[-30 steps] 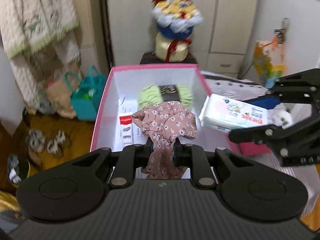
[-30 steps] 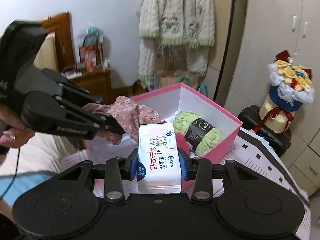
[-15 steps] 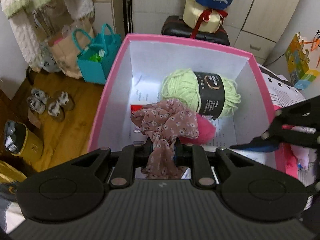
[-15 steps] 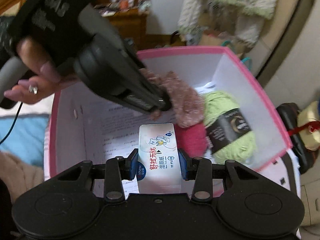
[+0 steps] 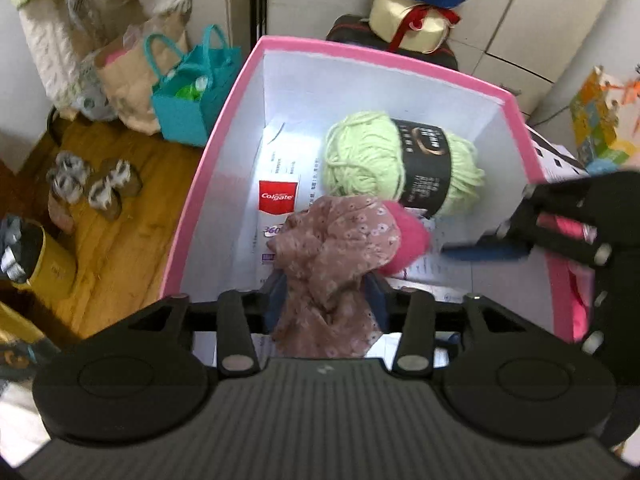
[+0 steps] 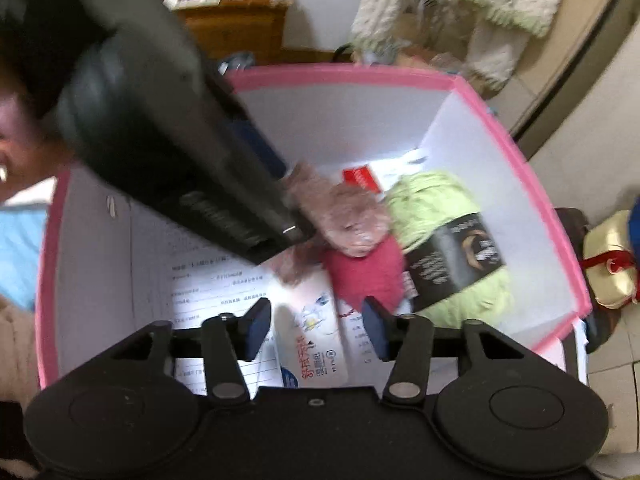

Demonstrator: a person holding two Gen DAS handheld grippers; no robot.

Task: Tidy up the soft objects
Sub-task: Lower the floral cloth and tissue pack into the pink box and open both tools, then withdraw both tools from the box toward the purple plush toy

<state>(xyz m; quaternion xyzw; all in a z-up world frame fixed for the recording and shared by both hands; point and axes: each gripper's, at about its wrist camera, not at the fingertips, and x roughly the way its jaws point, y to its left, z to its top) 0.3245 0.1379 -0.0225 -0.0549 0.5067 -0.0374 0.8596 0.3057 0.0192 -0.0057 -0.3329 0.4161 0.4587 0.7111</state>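
Note:
A pink box [image 5: 208,168] with white inside holds a green yarn ball [image 5: 360,156], a pink fluffy thing [image 5: 408,240] and a toothpaste carton [image 5: 278,200]. My left gripper [image 5: 327,292] hangs over the box's near end. Its jaws are opening, and the floral pink cloth [image 5: 336,248] sags loose between the blue pads. In the right wrist view my right gripper [image 6: 315,328] is low inside the box [image 6: 344,74]. Its jaws are opening too. The white wipes pack [image 6: 316,344] lies between them with gaps on both sides. The left fingers [image 6: 224,200] cross above it.
Printed papers [image 6: 212,280] line the box floor. On the wooden floor to the left stand a teal bag [image 5: 192,92], slippers [image 5: 92,188] and a yellow container [image 5: 48,268]. A bouquet [image 5: 420,8] stands behind the box. A person's hand [image 6: 8,152] shows at the left edge.
Both grippers came down over and into the box. Both pairs of jaws have spread: the wipes pack has left the right pads and the cloth hangs loose in the left.

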